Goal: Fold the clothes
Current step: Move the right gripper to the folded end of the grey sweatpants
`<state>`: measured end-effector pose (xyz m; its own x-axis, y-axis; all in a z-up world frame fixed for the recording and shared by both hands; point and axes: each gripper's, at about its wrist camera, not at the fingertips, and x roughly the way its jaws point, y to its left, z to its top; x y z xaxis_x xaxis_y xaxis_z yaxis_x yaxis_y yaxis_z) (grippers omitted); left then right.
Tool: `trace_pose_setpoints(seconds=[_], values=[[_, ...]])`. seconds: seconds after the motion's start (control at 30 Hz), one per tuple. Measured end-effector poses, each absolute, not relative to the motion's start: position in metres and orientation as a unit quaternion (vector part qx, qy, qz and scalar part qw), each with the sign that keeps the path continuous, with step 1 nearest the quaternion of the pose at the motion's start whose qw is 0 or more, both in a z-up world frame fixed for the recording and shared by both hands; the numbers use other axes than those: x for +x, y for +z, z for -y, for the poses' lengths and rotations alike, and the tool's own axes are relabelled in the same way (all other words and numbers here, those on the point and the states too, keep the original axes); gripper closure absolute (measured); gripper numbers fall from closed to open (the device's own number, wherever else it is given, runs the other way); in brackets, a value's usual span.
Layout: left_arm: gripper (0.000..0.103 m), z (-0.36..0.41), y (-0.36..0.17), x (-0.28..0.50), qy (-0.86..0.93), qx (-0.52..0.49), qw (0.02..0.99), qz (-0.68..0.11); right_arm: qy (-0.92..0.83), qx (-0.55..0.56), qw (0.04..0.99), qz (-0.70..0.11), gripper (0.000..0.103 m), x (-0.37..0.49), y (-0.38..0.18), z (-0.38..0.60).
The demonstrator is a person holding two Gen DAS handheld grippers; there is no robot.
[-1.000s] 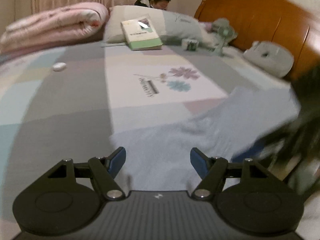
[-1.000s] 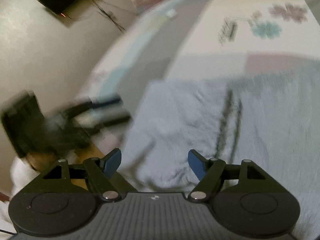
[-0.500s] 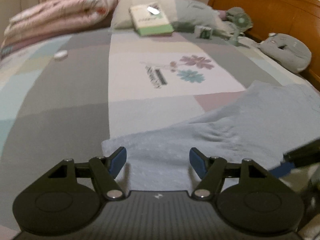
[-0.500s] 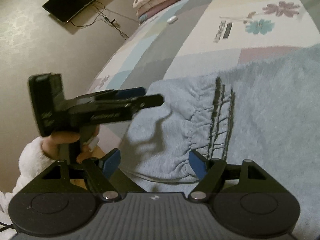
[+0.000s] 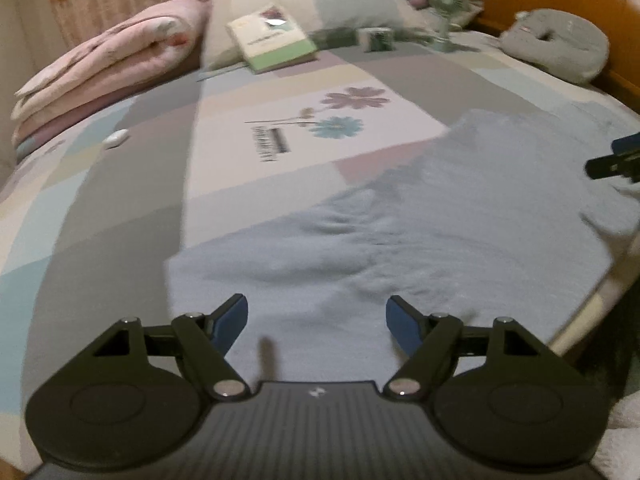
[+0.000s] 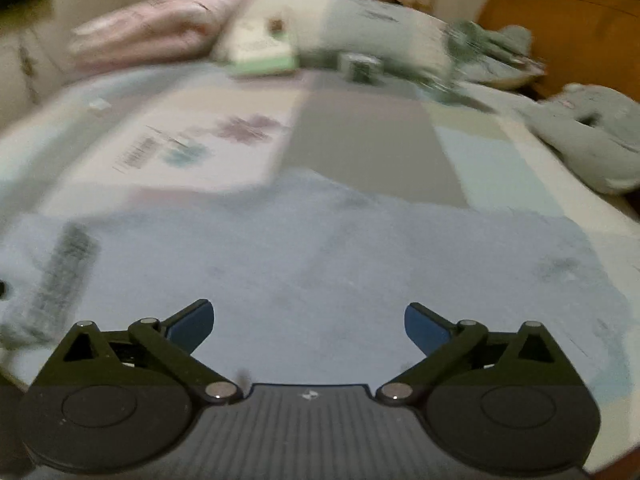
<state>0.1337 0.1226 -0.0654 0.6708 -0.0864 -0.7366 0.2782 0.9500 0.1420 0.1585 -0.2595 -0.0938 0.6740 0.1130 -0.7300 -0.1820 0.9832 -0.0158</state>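
Observation:
A light blue fleece garment point(image 5: 400, 236) lies spread flat on the bed near its front edge, with a gathered band across its middle. It also fills the lower half of the blurred right wrist view point(image 6: 320, 264). My left gripper point(image 5: 316, 324) is open and empty, just above the garment's left end. My right gripper point(image 6: 308, 328) is open and empty, low over the garment's right part. Its fingertips point(image 5: 616, 156) show at the right edge of the left wrist view, over the garment's far right side.
The patchwork bedsheet point(image 5: 120, 184) has a flower print point(image 5: 340, 112). At the head end lie a folded pink quilt point(image 5: 104, 64), a pillow with a book point(image 5: 272, 44), a small fan point(image 5: 444, 4) and a grey cushion point(image 5: 556, 44). A wooden headboard point(image 6: 560, 20) stands at the right.
The right gripper has swung from facing left across the garment to facing the head of the bed. The left gripper has shifted slightly. Both stayed open; the garment has not moved.

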Motion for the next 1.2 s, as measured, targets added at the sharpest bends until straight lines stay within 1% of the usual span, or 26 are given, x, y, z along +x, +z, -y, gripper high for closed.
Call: trace_pose_setpoints(seconds=[0.17, 0.33, 0.4, 0.5, 0.57, 0.67, 0.77, 0.83, 0.97, 1.07, 1.2], values=[[0.026, -0.093, -0.082, 0.131, -0.094, 0.158, 0.897, -0.401, 0.058, -0.057, 0.895, -0.438, 0.000, 0.157, -0.132, 0.273], [0.025, -0.109, -0.084, 0.131, -0.083, 0.093, 0.898, -0.422, 0.064, -0.044, 0.912, -0.402, 0.000, 0.143, -0.143, 0.274], [0.024, -0.110, -0.079, 0.127, -0.086, 0.096, 0.897, -0.422, 0.067, -0.043, 0.915, -0.395, 0.000, 0.139, -0.144, 0.276], [0.024, -0.102, -0.067, 0.124, -0.081, 0.120, 0.902, -0.407, 0.073, -0.042, 0.918, -0.387, 0.000, 0.138, -0.145, 0.279], [0.021, -0.095, -0.060, 0.124, -0.087, 0.123, 0.909, -0.388, 0.075, -0.043, 0.919, -0.386, 0.000, 0.138, -0.145, 0.279], [0.020, -0.088, -0.063, 0.129, -0.095, 0.114, 0.910, -0.386, 0.075, -0.044, 0.918, -0.387, 0.000, 0.138, -0.143, 0.278], [0.020, -0.084, -0.084, 0.134, -0.101, 0.112, 0.893, -0.423, 0.077, -0.048, 0.916, -0.392, 0.000, 0.136, -0.140, 0.279], [0.020, -0.081, -0.088, 0.130, -0.115, 0.111, 0.889, -0.430, 0.076, -0.044, 0.914, -0.396, 0.000, 0.133, -0.134, 0.283], [0.020, -0.073, -0.072, 0.121, -0.128, 0.133, 0.900, -0.395, 0.075, -0.003, 0.921, -0.382, 0.000, 0.128, -0.115, 0.306], [0.018, -0.068, -0.058, 0.119, -0.143, 0.122, 0.908, -0.374, 0.055, 0.017, 0.928, -0.369, 0.000, 0.136, -0.107, 0.326], [0.018, -0.059, -0.056, 0.119, -0.147, 0.120, 0.910, -0.369, 0.033, 0.055, 0.919, -0.388, 0.000, 0.143, -0.123, 0.356]])
